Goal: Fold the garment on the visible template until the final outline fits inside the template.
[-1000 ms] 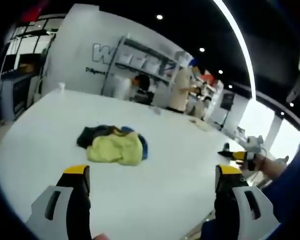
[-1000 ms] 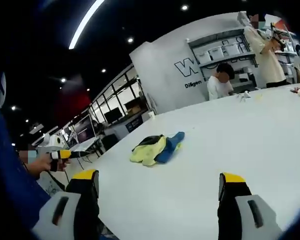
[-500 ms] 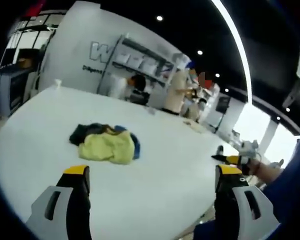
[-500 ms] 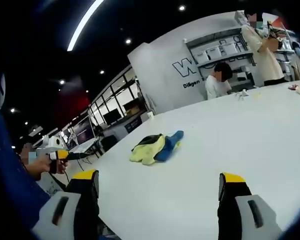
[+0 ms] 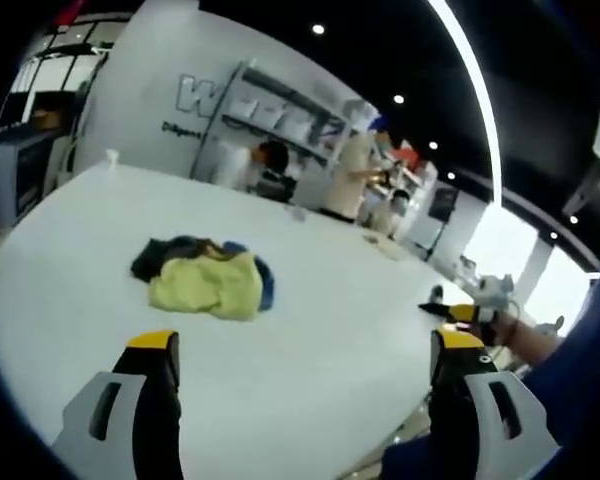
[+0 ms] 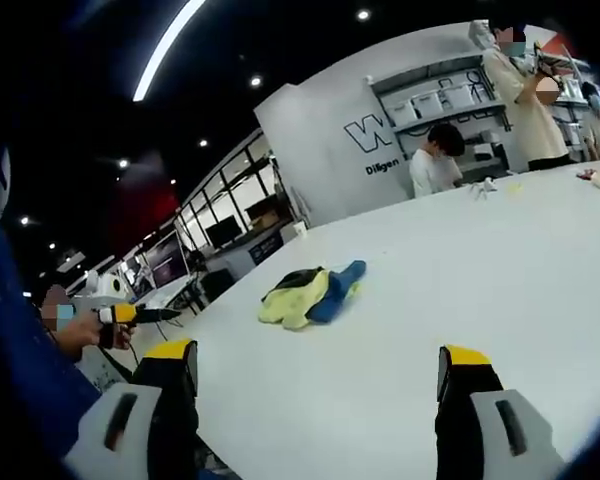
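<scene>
Legibly, wall lettering (image 6: pixel 363 131): "W".

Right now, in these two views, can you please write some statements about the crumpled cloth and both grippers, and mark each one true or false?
1. The crumpled yellow, blue and black garment lies on the white table. True.
2. The left gripper holds the garment. False: its jaws are open and apart from it.
3. The garment is folded flat. False: it is bunched.
4. The right gripper is open. True.
5. No template outline is visible on the table. True.
</scene>
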{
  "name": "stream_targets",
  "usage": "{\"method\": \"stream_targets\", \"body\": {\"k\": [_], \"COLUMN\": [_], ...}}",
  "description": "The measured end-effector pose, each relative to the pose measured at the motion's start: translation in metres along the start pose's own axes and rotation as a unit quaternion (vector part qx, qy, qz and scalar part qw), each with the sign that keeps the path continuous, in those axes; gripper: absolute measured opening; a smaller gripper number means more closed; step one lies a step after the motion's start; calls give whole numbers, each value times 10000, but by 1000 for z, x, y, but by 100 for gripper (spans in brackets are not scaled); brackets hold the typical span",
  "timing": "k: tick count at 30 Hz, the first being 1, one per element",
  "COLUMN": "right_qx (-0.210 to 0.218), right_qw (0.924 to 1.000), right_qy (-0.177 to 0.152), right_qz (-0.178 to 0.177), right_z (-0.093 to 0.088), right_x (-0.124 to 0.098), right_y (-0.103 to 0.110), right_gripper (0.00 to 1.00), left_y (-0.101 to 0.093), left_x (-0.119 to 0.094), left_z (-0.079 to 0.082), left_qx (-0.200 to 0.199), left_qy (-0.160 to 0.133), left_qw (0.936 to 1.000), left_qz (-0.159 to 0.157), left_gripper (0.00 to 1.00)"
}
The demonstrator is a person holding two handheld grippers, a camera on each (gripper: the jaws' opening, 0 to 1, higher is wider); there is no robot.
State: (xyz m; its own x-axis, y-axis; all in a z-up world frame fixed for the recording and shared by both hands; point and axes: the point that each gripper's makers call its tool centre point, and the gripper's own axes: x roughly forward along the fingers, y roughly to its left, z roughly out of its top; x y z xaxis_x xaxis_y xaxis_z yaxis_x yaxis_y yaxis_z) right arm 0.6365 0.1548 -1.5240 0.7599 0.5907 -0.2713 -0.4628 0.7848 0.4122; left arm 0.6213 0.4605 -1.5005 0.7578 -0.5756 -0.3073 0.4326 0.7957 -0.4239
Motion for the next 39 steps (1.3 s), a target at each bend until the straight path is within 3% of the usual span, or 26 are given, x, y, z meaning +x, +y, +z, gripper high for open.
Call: {"method": "stream_targets", "body": {"k": [11,22,28,35,39], "right_qx": [39,83,204,32,-25], "right_qw": [9998,9984,9968,9927,9887], "right_qy": [160,383,444,694,860], "right_qz": [140,418,635,990,1231], "right_z": [-8,-14,-10,-2,1], "right_x": [9,41,70,123,166], "right_y": [3,17,18,20,18], "right_gripper": [98,94,89,82,77], "left_y": [6,22,32,44,49], "left_x": [6,18,31,38,42], "left_z": [-5,-8,-2,-1,-7], "left_qx": [-48,-74,-187,-280,-276], "left_qy": [128,232,206,247,365], "left_qw": [9999,9997,9996,9992,9988], "left_qz": [-16,33,81,138,167], "left_gripper": [99,99,99,99,99]}}
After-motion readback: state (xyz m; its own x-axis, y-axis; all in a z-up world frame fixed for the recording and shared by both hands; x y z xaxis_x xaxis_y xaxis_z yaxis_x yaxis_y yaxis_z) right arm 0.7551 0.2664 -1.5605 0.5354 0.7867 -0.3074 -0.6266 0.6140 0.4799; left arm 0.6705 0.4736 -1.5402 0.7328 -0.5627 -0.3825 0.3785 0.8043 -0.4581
